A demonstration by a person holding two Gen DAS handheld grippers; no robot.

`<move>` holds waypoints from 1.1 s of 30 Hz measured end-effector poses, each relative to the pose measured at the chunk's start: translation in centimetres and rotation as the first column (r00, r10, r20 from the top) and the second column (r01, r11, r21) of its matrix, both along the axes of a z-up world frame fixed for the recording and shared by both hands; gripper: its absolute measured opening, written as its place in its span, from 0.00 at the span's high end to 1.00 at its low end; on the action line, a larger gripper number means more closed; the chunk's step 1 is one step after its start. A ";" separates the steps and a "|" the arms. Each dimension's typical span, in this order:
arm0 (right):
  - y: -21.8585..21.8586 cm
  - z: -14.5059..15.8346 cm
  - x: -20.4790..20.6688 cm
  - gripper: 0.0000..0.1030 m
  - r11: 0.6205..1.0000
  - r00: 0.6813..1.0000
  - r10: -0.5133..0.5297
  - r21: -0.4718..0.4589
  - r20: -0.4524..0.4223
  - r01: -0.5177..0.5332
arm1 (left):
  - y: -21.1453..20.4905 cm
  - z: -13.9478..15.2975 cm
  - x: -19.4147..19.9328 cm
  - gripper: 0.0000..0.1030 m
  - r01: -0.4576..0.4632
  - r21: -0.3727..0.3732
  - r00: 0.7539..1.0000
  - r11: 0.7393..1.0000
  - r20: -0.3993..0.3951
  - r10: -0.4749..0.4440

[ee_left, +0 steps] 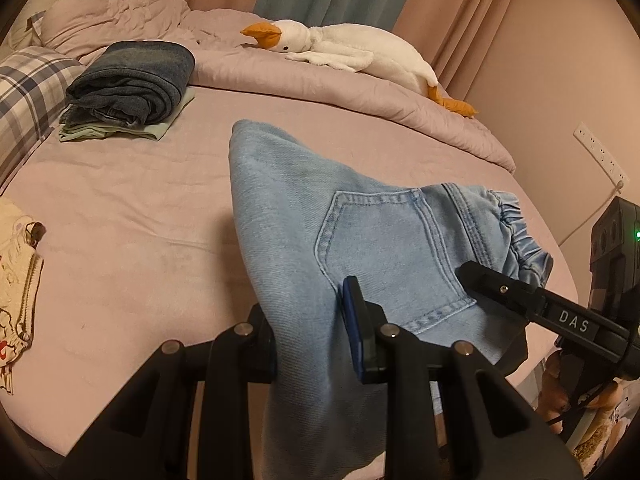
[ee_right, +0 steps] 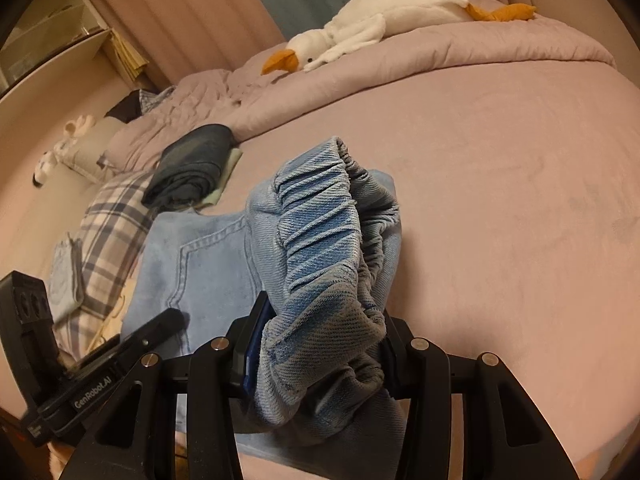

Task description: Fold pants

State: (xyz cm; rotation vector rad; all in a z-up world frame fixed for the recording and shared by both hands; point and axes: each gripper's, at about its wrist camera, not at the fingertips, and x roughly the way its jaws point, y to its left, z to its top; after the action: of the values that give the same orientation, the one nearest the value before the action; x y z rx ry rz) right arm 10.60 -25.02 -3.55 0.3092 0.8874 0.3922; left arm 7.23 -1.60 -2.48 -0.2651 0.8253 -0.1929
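Observation:
Light blue denim pants [ee_left: 360,224] with a back pocket and an elastic waistband hang lifted over the pink bed [ee_left: 140,208]. My left gripper [ee_left: 314,332] is shut on the pants fabric near the pocket, the cloth draping down between its fingers. My right gripper [ee_right: 320,344] is shut on the bunched elastic waistband [ee_right: 320,240]. In the left wrist view the right gripper [ee_left: 492,284] reaches in from the right and grips the waistband edge. The right wrist view shows the left gripper [ee_right: 160,324] at lower left, against the denim [ee_right: 200,264].
A folded stack of dark jeans over a green garment [ee_left: 128,88] lies at the far left of the bed. A white plush goose [ee_left: 352,48] rests on the rumpled quilt. A plaid pillow [ee_left: 28,92] and cream garment [ee_left: 16,280] sit at left. A wall socket [ee_left: 600,152] is right.

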 end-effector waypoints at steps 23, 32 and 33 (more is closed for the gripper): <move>-1.3 -4.7 5.1 0.53 0.996 0.997 -0.077 -0.044 -0.011 0.076 | -2.8 -7.2 7.5 0.66 0.035 0.121 0.996 0.992 -0.088 -0.024; -2.0 -7.7 5.9 0.37 0.994 0.981 -0.104 -0.050 -0.166 0.097 | -2.0 -9.1 7.2 0.21 -0.046 0.212 0.987 0.976 -0.142 0.077; -2.1 -7.7 5.9 0.36 0.993 0.980 -0.109 -0.054 -0.166 0.101 | -1.7 -9.1 7.0 0.20 -0.062 0.213 0.983 0.975 -0.155 0.096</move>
State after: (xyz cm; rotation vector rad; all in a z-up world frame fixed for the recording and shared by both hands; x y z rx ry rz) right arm 16.49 -27.07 -11.29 0.3500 1.0395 0.2500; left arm 14.18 -3.27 -11.57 -0.1179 0.9890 -0.0088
